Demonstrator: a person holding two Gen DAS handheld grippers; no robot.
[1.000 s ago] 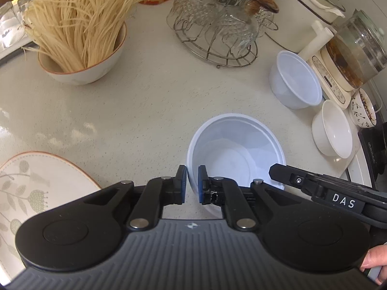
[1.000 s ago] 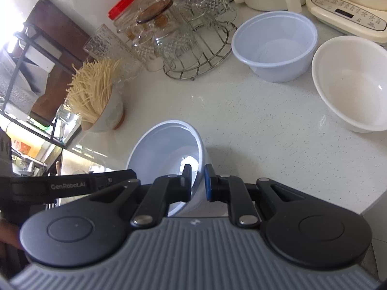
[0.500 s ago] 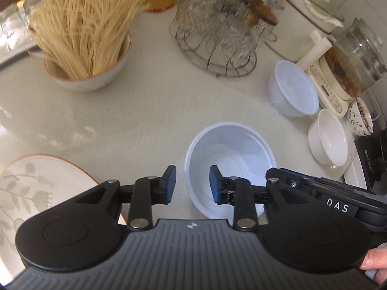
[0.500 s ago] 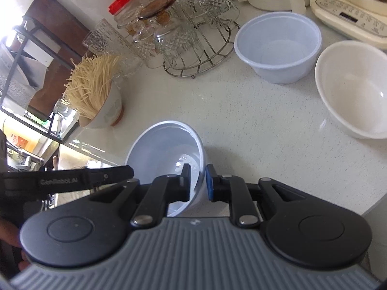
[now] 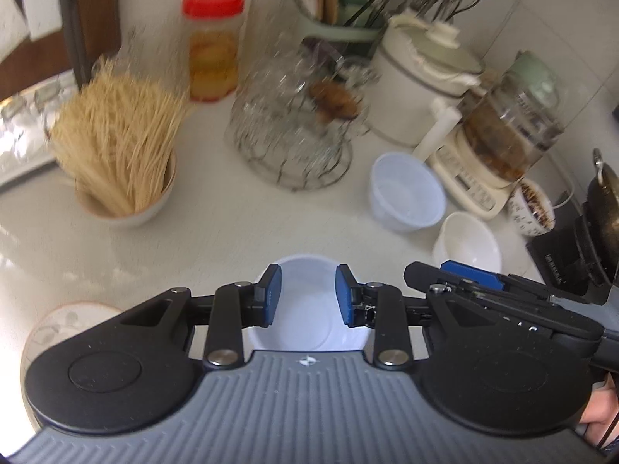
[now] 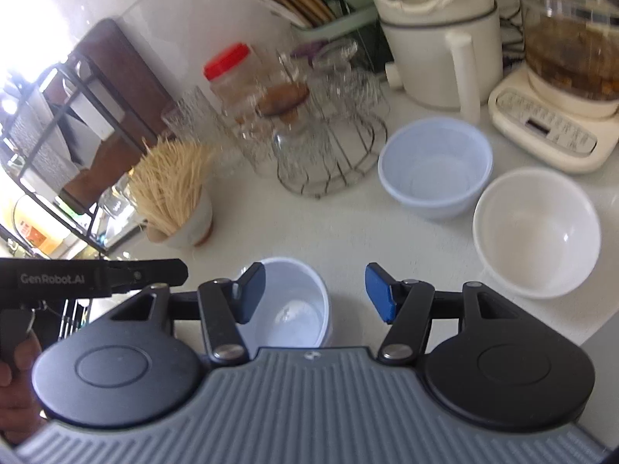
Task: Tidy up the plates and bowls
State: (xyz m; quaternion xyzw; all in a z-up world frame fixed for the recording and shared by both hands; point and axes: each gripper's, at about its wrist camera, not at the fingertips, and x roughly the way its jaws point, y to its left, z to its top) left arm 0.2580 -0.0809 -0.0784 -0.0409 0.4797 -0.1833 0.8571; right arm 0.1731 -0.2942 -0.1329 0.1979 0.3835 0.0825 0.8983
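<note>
A pale blue plastic bowl (image 5: pixel 305 321) (image 6: pixel 294 309) stands upright on the white counter, right under both grippers. My left gripper (image 5: pixel 307 294) hovers above it, open, with its pads clear of the rim. My right gripper (image 6: pixel 315 290) is also above the bowl; its jaws are opening and nothing is pressed between them. A second plastic bowl (image 5: pixel 406 193) (image 6: pixel 433 170) and a white ceramic bowl (image 5: pixel 468 243) (image 6: pixel 536 232) sit side by side further back on the right. The edge of a flower-patterned plate (image 5: pixel 65 321) shows at the lower left.
A bowl of dry noodles (image 5: pixel 116 162) stands at the back left, a wire rack of glasses (image 5: pixel 290 143) in the middle, and a red-lidded jar (image 5: pixel 212 46) behind. A white pot (image 5: pixel 418 89), a glass kettle appliance (image 5: pixel 503 147) and a patterned cup (image 5: pixel 532 208) crowd the right.
Both grippers were shut on the bowl's rim; first the left, then the right opened and let go. Both have risen away, and the bowl stays on the counter.
</note>
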